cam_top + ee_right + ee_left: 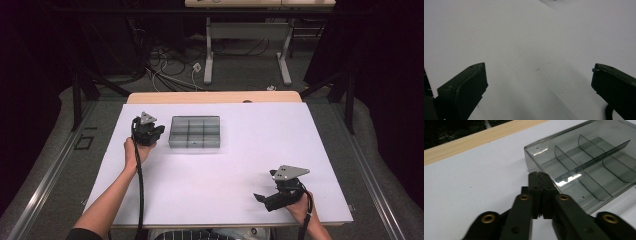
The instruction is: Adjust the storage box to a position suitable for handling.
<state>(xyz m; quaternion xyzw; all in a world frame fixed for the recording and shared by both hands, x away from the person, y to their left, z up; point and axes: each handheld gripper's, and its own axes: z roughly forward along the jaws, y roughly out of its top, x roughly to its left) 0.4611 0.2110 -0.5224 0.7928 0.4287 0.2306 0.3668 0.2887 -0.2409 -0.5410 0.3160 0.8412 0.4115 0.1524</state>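
Empty smoky plastic divider box [195,132] looks light, rigid, slick; grip its thin wall. Left tongs [539,175] beside it, closed, empty; right tongs [537,82] wide.

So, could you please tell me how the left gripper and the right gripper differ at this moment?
The left gripper has its jaws shut together with nothing between them, while the right gripper holds its jaws wide apart over bare table. The left gripper sits right beside the clear divided tray, its tips at the tray's near corner; the right gripper is far from the tray, near the table's front edge. Both are black, hand-held and empty.
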